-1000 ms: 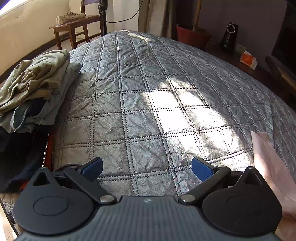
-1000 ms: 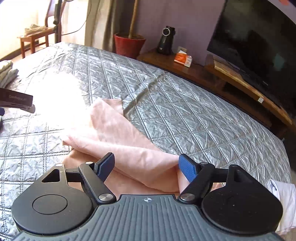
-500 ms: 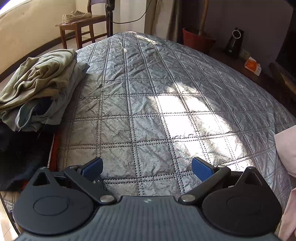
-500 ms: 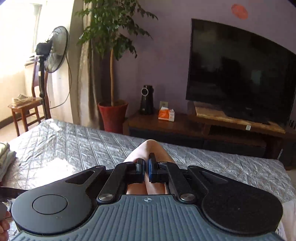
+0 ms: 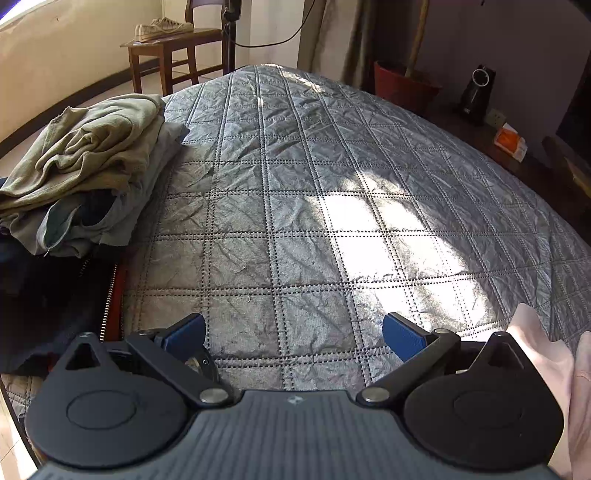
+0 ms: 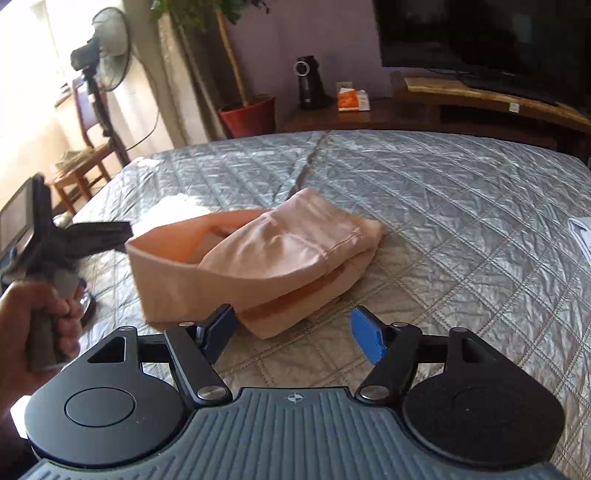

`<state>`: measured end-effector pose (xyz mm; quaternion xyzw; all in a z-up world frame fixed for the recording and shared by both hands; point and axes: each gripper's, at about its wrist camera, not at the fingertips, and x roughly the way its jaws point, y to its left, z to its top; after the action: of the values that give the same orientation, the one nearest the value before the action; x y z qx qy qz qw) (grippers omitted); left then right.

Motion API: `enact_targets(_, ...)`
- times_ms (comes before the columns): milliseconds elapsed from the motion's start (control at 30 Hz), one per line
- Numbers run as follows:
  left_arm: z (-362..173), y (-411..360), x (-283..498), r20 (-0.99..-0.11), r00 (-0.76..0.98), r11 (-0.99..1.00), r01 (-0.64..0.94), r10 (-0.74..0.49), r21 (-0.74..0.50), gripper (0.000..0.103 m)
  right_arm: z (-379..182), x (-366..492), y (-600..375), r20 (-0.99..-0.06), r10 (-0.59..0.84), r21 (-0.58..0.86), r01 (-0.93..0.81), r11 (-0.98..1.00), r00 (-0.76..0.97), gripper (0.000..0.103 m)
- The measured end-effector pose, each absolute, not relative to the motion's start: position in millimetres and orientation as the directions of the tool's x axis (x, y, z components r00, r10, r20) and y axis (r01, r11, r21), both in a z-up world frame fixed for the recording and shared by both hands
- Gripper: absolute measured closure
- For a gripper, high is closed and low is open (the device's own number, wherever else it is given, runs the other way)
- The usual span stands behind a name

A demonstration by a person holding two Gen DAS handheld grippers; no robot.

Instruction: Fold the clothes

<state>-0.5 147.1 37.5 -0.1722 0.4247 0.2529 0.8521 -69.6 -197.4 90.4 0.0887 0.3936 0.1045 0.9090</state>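
No lettering, brand name or number is sharp enough to read in either view. The small orange and white packet (image 6: 352, 100) on the dark wooden cabinet (image 6: 369, 114) beyond the bed's far edge carries print that stays a blur, and the pale tag (image 6: 513, 107) on the front edge of the wooden shelf under the television (image 6: 480, 33) is too small to make out. The only clear mark is a small crosshair emblem (image 6: 294, 397) moulded into the ribbed grey body of the right gripper (image 6: 294, 334), with a fainter one (image 5: 294, 399) on the left gripper (image 5: 294, 334).
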Motion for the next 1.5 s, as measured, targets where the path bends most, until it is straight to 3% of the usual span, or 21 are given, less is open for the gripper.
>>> enact_targets(67, 37.5, 143.6, 0.6, -0.81, 0.512, 0.819, -0.569, 0.286, -0.071, 0.001, 97.1, -36.0, -220.3, -0.702, 0.237, 0.323, 0.004, 0.946, 0.672, 0.028)
enact_targets(167, 37.1, 141.8, 1.3, -0.809, 0.512, 0.819, -0.569, 0.288, -0.069, 0.001, 102.3, 9.4, -227.4, -0.676, 0.317, 0.435, 0.012, 0.9, 0.666, 0.026)
enact_targets(233, 35.9, 141.2, 1.9, -0.813, 0.506, 0.822, -0.566, 0.287, -0.063, 0.001, 85.9, 33.8, -226.7, -0.735, 0.28, 0.408, 0.072, 0.91, 0.618, 0.02)
enact_targets(367, 35.8, 142.7, 2.1, -0.815, 0.506, 0.822, -0.566, 0.282, -0.067, 0.001, 45.0, 59.3, -247.9, -0.815, 0.277, 0.442, 0.236, 0.866, 0.509, 0.035)
enact_targets(600, 35.9, 139.8, 1.3, -0.815, 0.511, 0.828, -0.555, 0.272, -0.072, 0.001, 10.9, 61.2, -241.5, -0.791, 0.374, 0.531, 0.238, 0.813, 0.485, 0.036)
enact_targets(667, 36.4, 142.1, 0.3, -0.813, 0.513, 0.823, -0.563, 0.275, -0.076, 0.001, 12.4, 66.4, -239.6, -0.769, 0.376, 0.553, 0.241, 0.798, 0.517, 0.059)
enact_targets(700, 36.0, 143.6, 0.3, -0.814, 0.51, 0.82, -0.568, 0.277, -0.077, 0.001, 17.1, 68.4, -238.5, -0.759, 0.371, 0.55, 0.221, 0.806, 0.536, 0.085)
enact_targets(833, 36.8, 145.4, 0.5, -0.813, 0.518, 0.819, -0.566, 0.266, -0.093, 0.001, 45.3, 62.7, -234.4, -0.668, 0.4, 0.585, 0.111, 0.803, 0.627, 0.089)
enact_targets(933, 38.5, 142.1, 0.9, -0.807, 0.533, 0.832, -0.546, 0.253, -0.1, 0.001, 76.0, 46.5, -238.5, -0.599, 0.385, 0.592, 0.065, 0.803, 0.702, 0.089)
enact_targets(1033, 38.7, 140.8, 1.3, -0.807, 0.538, 0.837, -0.537, 0.245, -0.104, 0.001, 102.8, 18.4, -237.3, -0.566, 0.341, 0.452, -0.063, 0.89, 0.751, 0.089)
enact_targets(1100, 37.5, 141.5, 1.5, -0.811, 0.534, 0.837, -0.536, 0.237, -0.108, 0.001, 101.9, 1.6, -242.2, -0.61, 0.275, 0.34, -0.068, 0.938, 0.743, 0.088)
enact_targets(1167, 36.3, 142.2, 1.8, -0.816, 0.531, 0.837, -0.535, 0.229, -0.113, 0.001, 90.4, -11.4, -249.7, -0.708, 0.133, 0.183, -0.002, 0.983, 0.694, 0.074)
enact_targets(1200, 36.4, 141.2, 2.0, -0.816, 0.532, 0.84, -0.532, 0.228, -0.112, 0.001, 82.6, -17.8, -254.0, -0.745, 0.031, 0.089, 0.053, 0.995, 0.666, 0.061)
enact_targets(1233, 36.5, 140.2, 2.2, -0.815, 0.533, 0.842, -0.528, 0.226, -0.111, 0.001, 75.7, -24.3, -259.1, -0.768, -0.048, 0.019, 0.098, 0.995, 0.639, 0.06)
enact_targets(1300, 37.3, 137.9, 1.4, -0.812, 0.539, 0.845, -0.522, 0.226, -0.112, 0.001, 70.9, -39.7, -277.5, -0.755, 0.049, 0.168, 0.121, 0.978, 0.654, 0.061)
enact_targets(1367, 36.5, 136.6, 2.1, -0.814, 0.537, 0.848, -0.519, 0.222, -0.111, 0.001, 57.9, -47.6, -297.0, -0.751, 0.195, 0.393, 0.189, 0.9, 0.631, 0.053)
enact_targets(1400, 36.1, 135.9, 2.5, -0.815, 0.536, 0.849, -0.517, 0.221, -0.11, 0.001, 49.0, -47.7, -300.4, -0.759, 0.235, 0.443, 0.217, 0.87, 0.607, 0.042)
enact_targets(1500, 35.7, 135.2, 3.4, -0.816, 0.534, 0.851, -0.514, 0.223, -0.103, 0.001, 26.7, -52.4, -300.1, -0.765, 0.244, 0.476, 0.269, 0.837, 0.596, 0.042)
